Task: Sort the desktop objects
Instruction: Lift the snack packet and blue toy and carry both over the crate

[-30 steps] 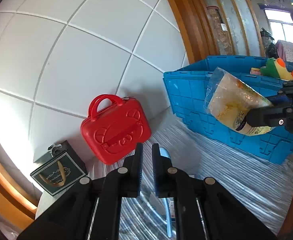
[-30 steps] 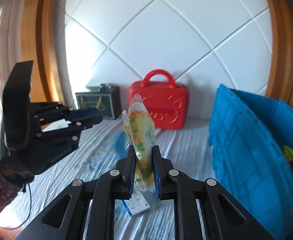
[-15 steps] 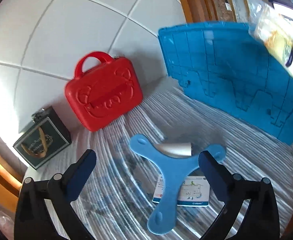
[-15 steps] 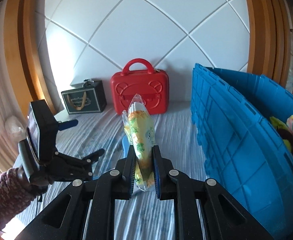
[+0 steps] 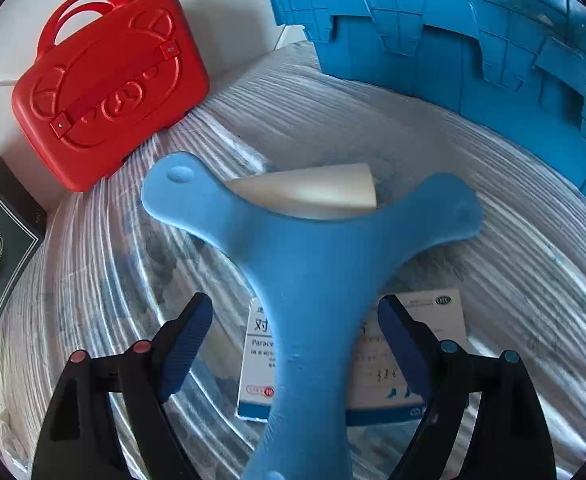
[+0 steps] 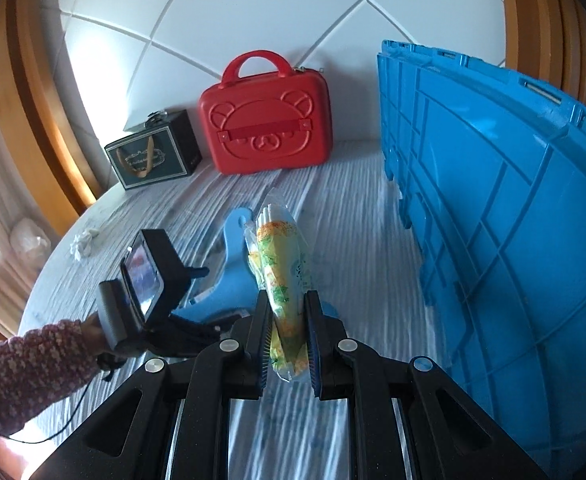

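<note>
Our left gripper stands spread wide astride the stem of the blue three-armed boomerang, which lies flat on the striped tablecloth over a medicine box and a grey cone-shaped piece; the straddle suggests we mean to pinch the stem. Our right gripper is clamped on a printed plastic packet, held upright above the cloth, near the blue crate, probably its destination. The red case and dark gift box stand against the wall.
</note>
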A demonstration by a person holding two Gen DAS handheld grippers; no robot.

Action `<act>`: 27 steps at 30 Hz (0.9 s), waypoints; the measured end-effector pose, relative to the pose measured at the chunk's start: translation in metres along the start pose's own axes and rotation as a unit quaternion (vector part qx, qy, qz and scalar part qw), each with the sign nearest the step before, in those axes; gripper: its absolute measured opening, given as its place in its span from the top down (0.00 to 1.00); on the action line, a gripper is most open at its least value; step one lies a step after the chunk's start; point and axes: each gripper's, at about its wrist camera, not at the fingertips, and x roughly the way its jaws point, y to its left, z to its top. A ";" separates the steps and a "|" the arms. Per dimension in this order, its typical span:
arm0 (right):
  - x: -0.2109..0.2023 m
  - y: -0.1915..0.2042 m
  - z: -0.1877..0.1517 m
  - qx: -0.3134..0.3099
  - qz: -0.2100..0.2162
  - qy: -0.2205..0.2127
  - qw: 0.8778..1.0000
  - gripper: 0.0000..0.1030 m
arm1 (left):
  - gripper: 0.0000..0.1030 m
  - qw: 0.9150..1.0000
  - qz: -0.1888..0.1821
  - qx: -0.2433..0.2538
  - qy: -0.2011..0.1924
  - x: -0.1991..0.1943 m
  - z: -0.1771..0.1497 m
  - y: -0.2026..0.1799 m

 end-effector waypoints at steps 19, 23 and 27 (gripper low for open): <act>0.006 0.002 0.009 0.002 0.011 -0.014 1.000 0.85 | 0.61 0.998 -0.051 -0.025 -0.003 -0.024 -0.010 0.001; -0.004 0.007 0.015 -0.004 0.005 -0.028 1.000 0.85 | 0.61 0.999 -0.032 -0.017 -0.037 -0.068 -0.004 0.002; -0.019 0.014 0.022 -0.002 0.006 -0.051 0.999 0.85 | 0.61 0.998 -0.003 0.008 -0.069 -0.113 0.010 0.003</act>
